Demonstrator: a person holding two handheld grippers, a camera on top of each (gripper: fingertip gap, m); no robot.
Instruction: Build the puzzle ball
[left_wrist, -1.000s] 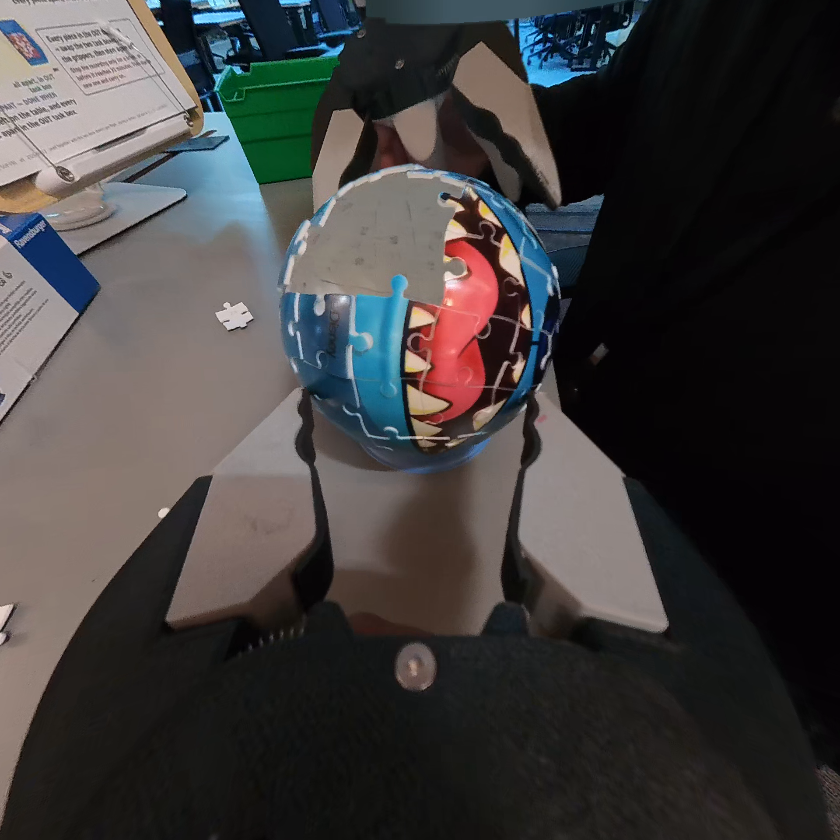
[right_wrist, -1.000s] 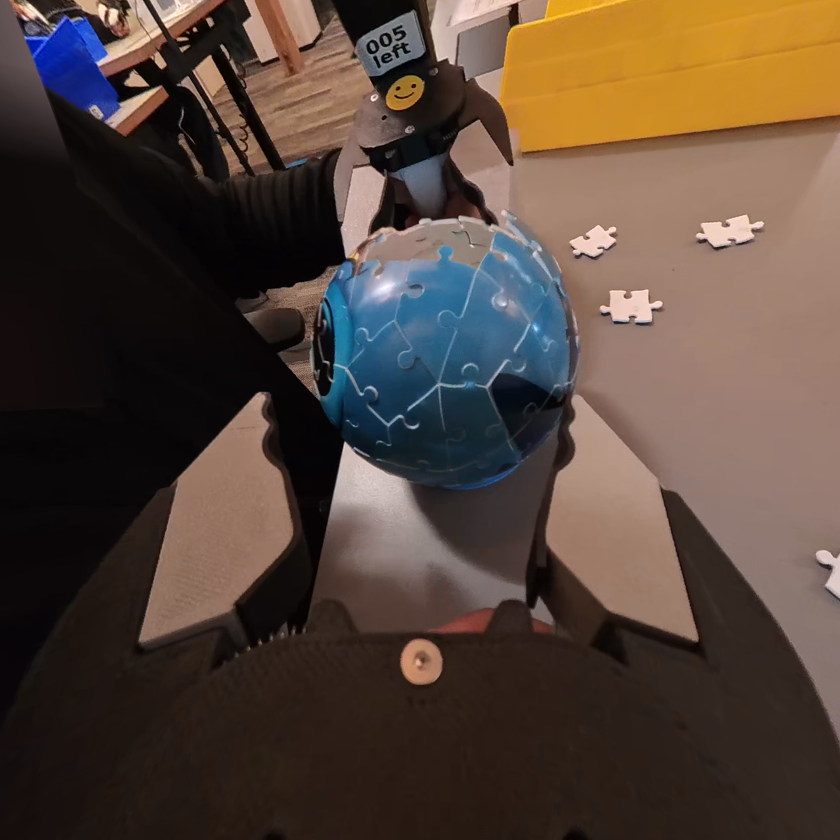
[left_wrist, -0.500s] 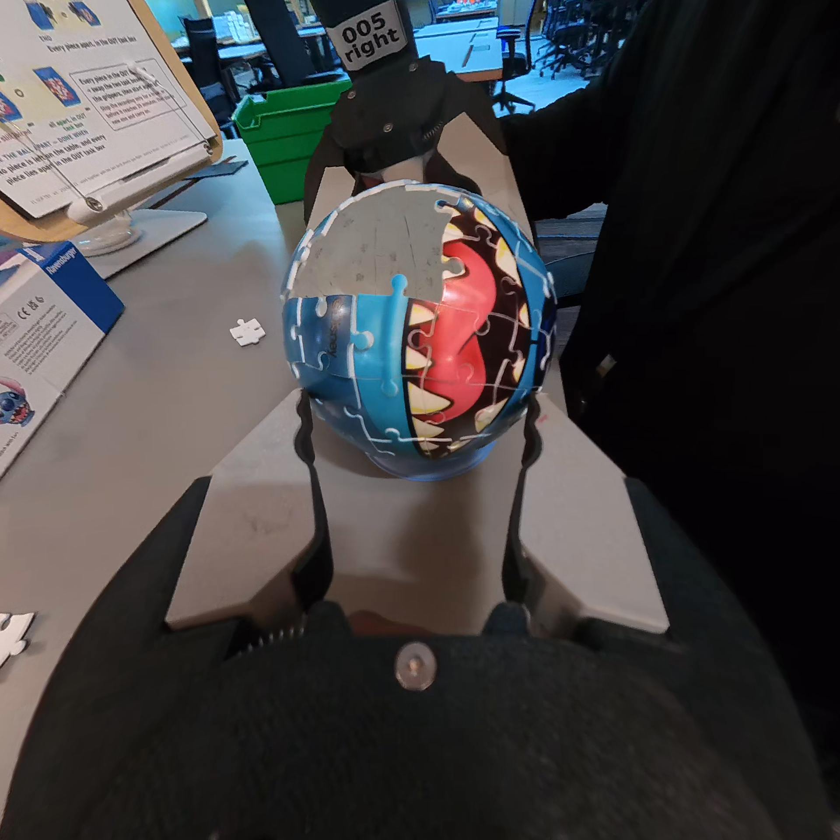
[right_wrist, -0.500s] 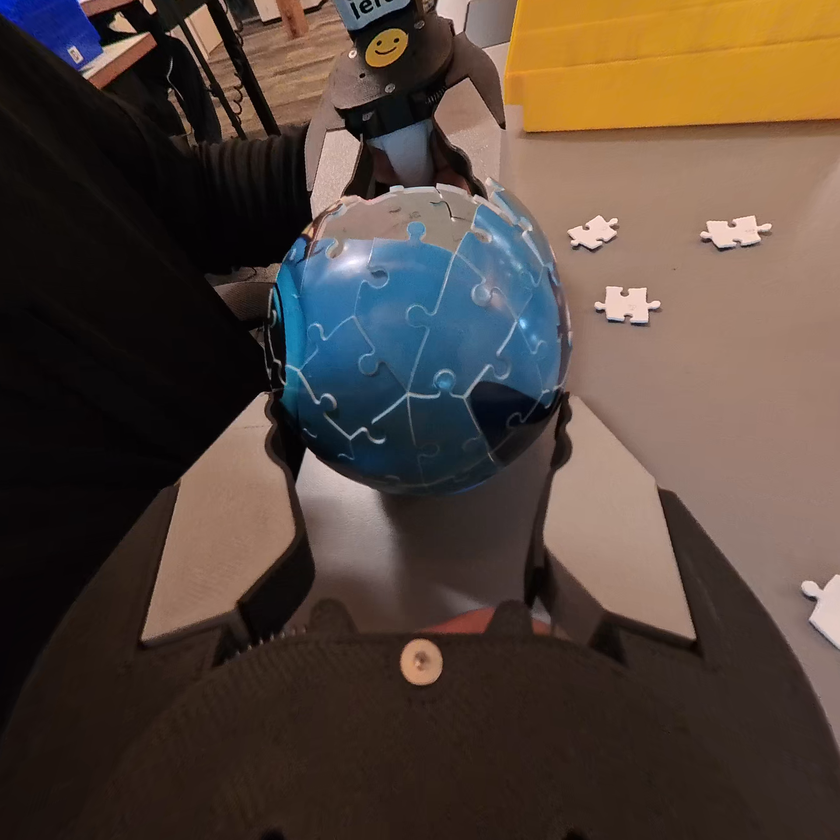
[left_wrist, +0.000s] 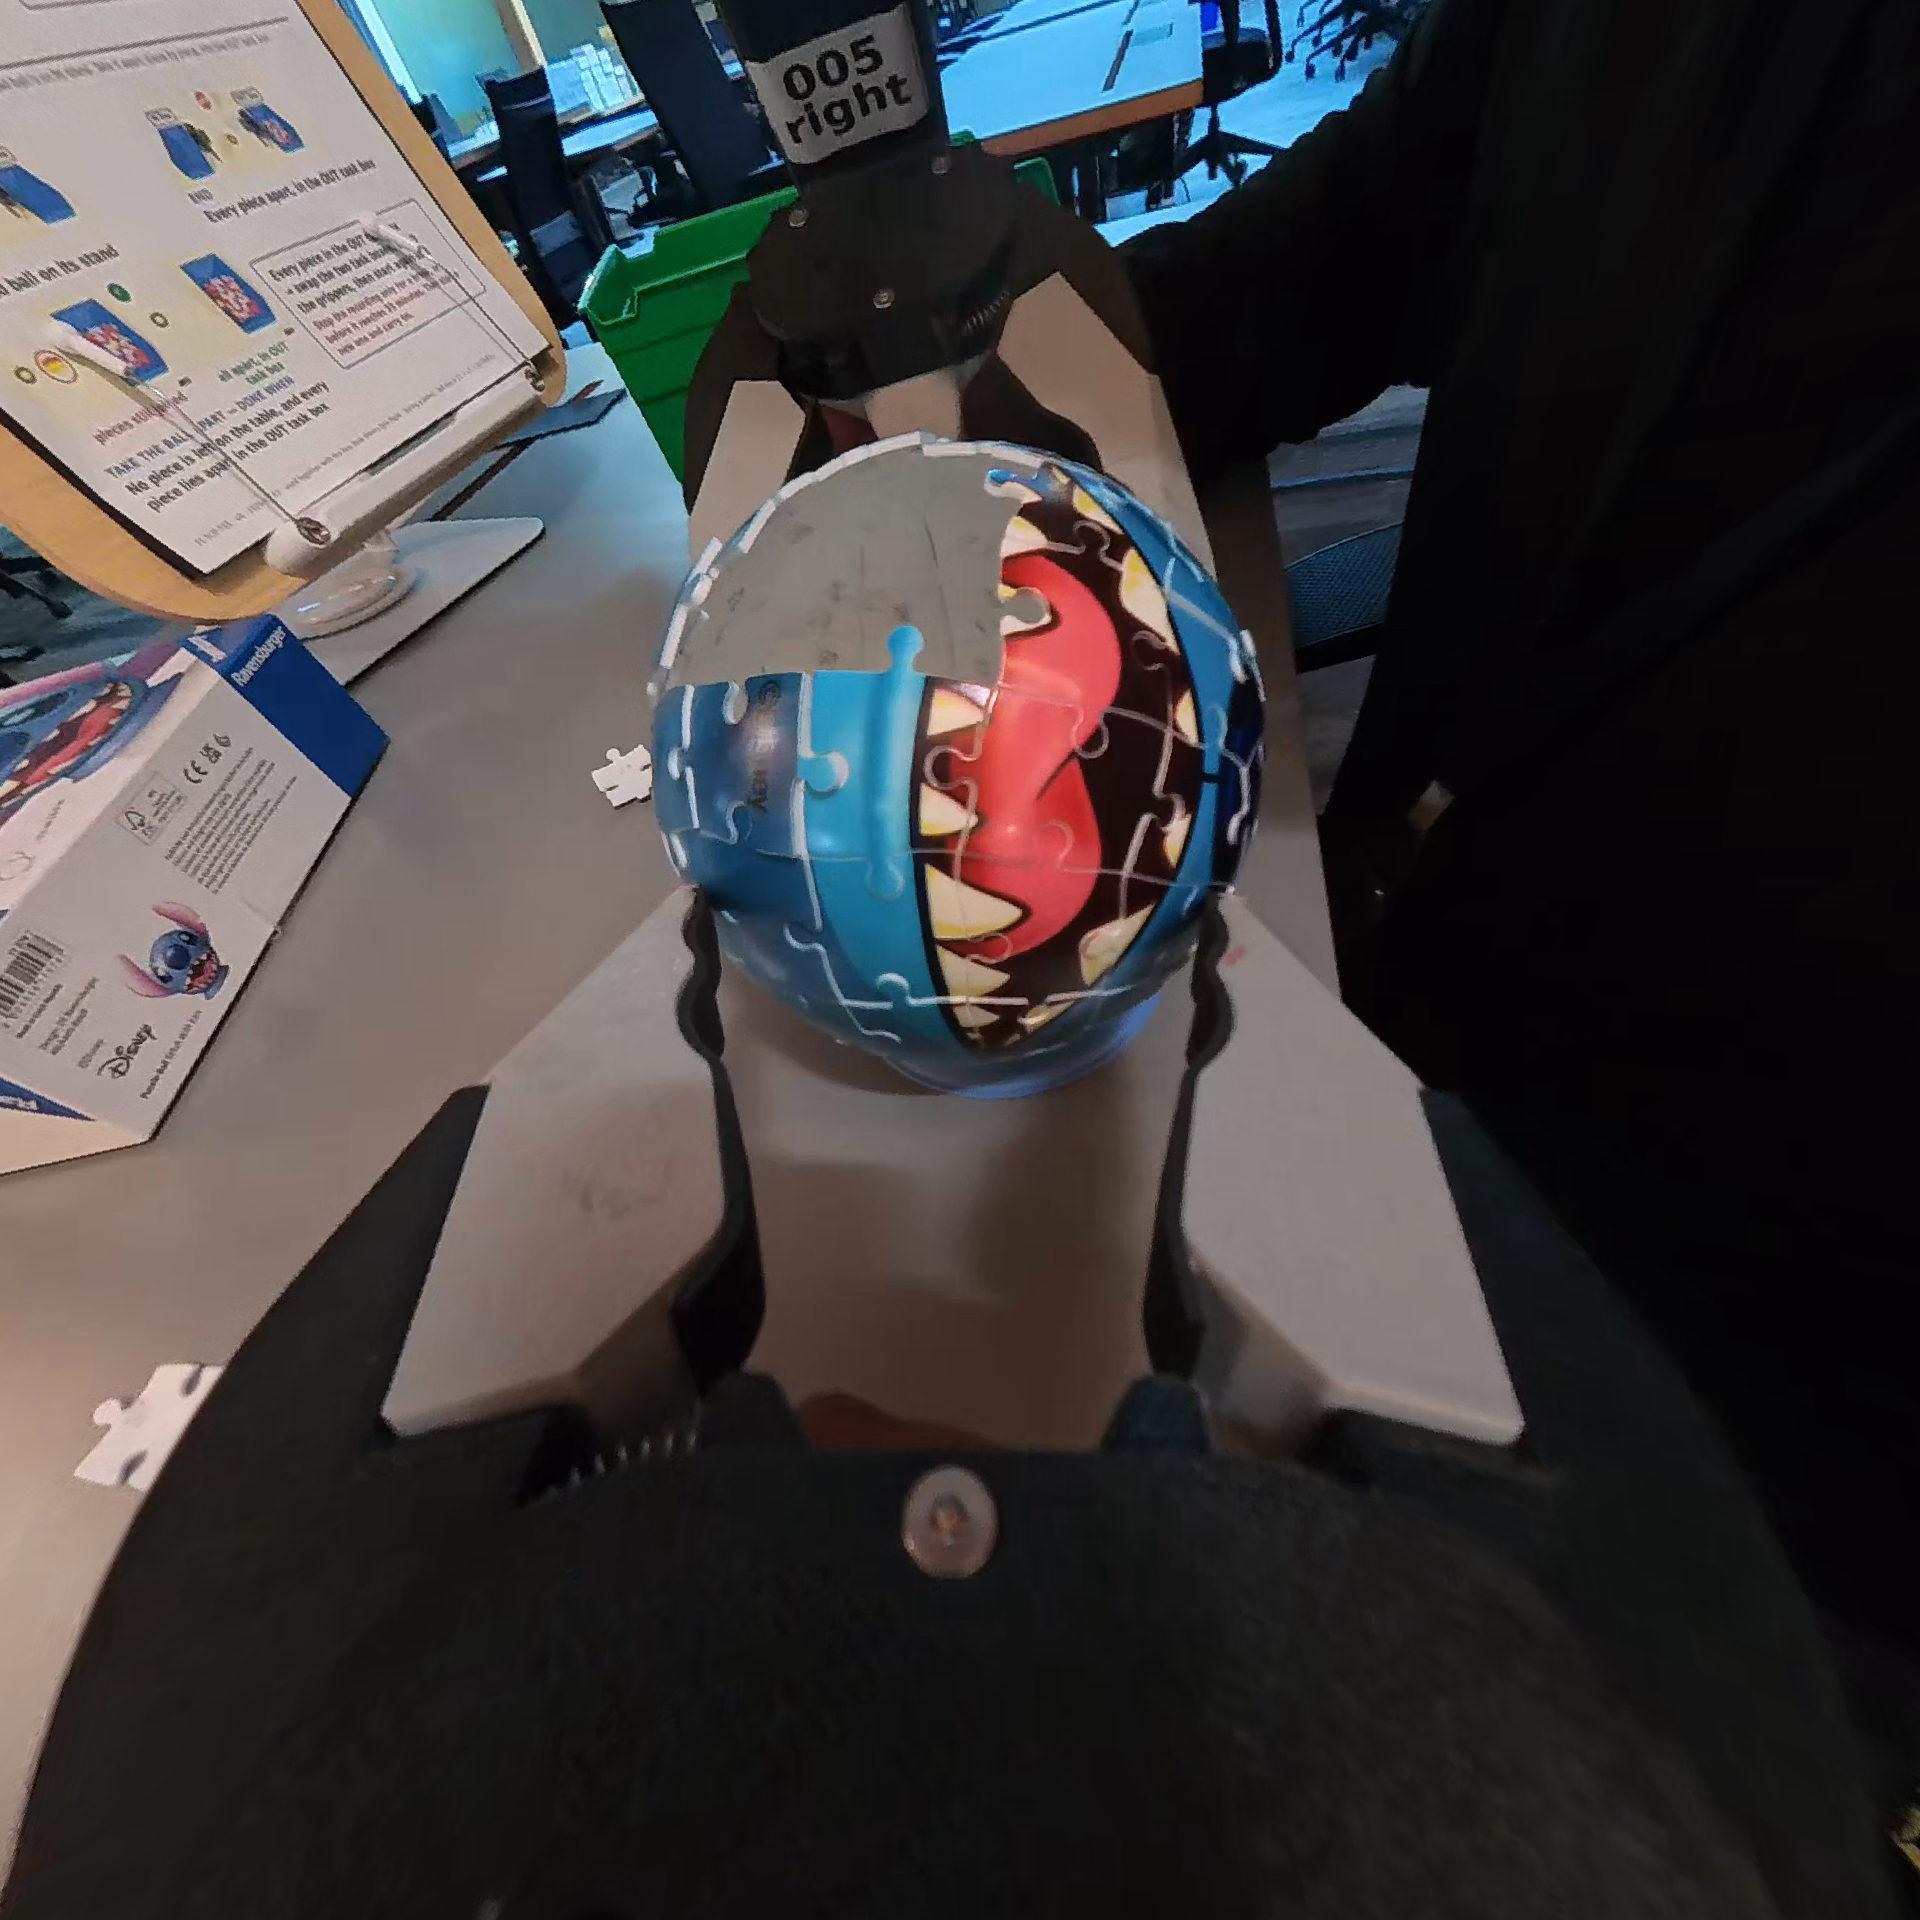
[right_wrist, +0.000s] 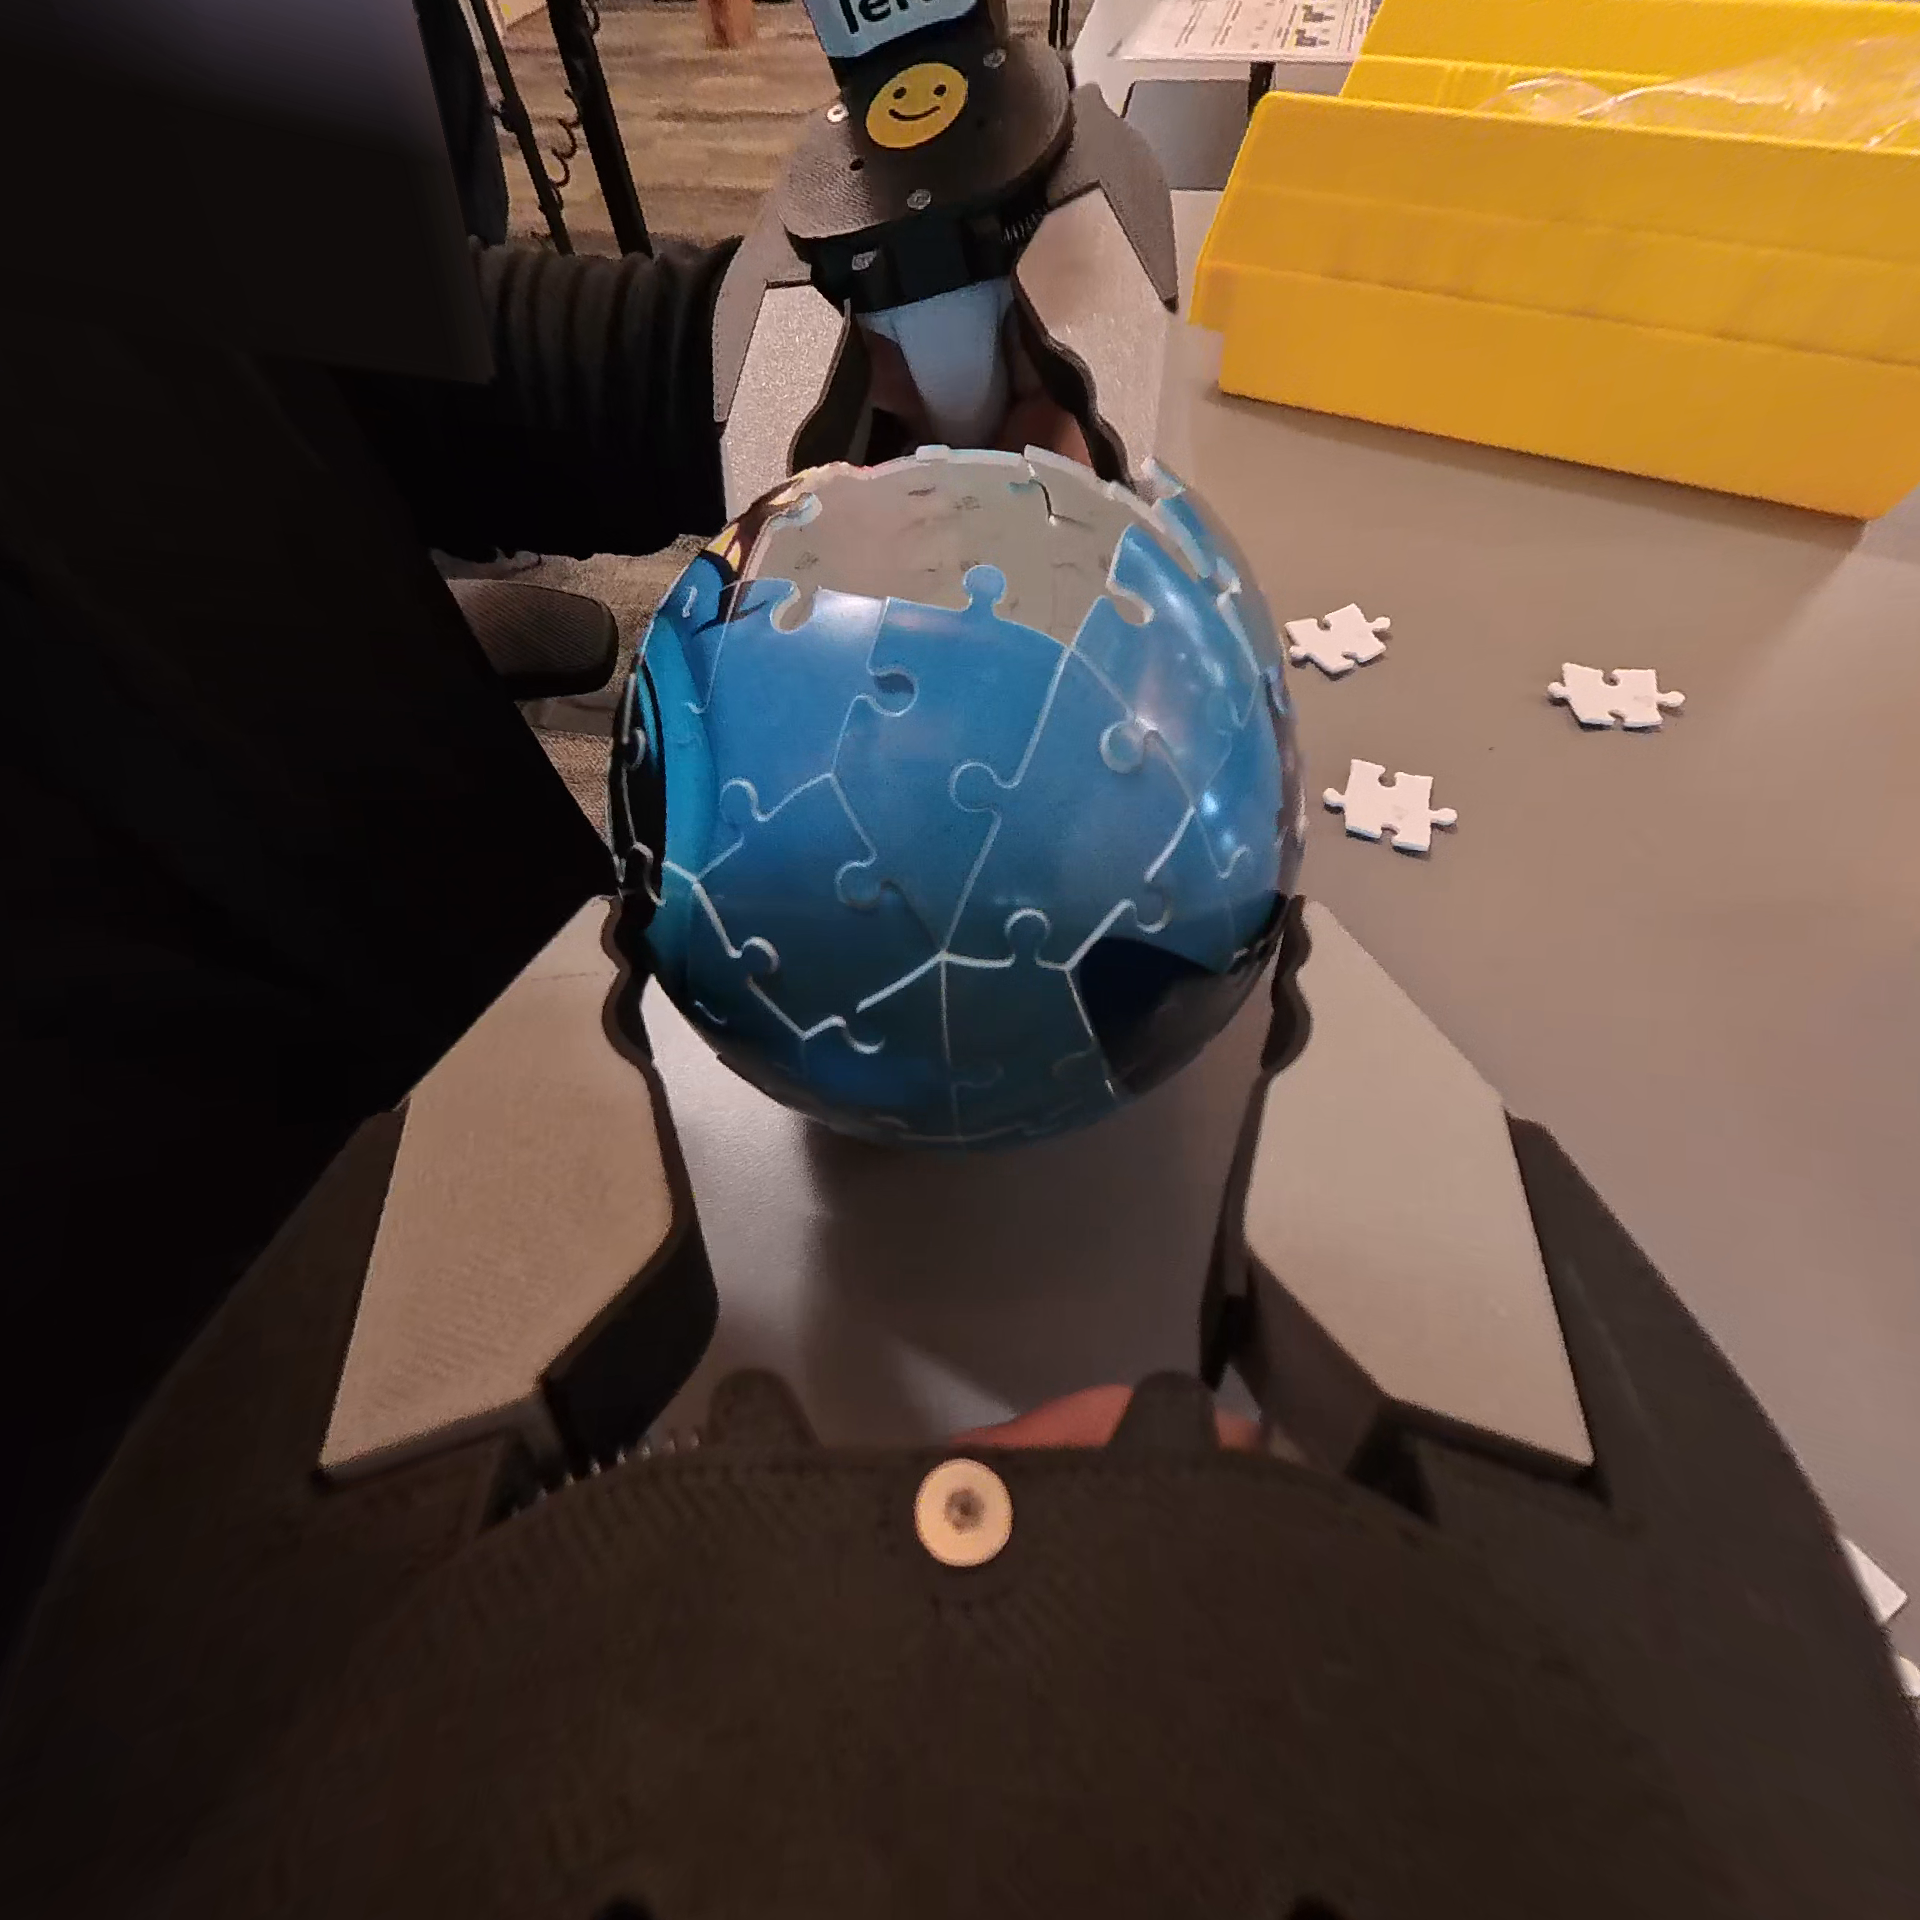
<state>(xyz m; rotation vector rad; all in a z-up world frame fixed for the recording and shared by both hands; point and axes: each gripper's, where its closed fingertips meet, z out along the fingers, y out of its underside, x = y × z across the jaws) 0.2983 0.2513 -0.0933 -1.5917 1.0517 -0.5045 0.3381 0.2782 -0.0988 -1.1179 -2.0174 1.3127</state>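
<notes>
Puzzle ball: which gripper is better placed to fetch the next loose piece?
Probably the right gripper: three loose pieces lie near it; the left gripper can steady the ball.

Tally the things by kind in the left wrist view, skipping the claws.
Puzzle ball: 1
Loose white pieces: 2
Puzzle box: 1
Green bin: 1
Instruction stand: 1
Total: 6
</notes>
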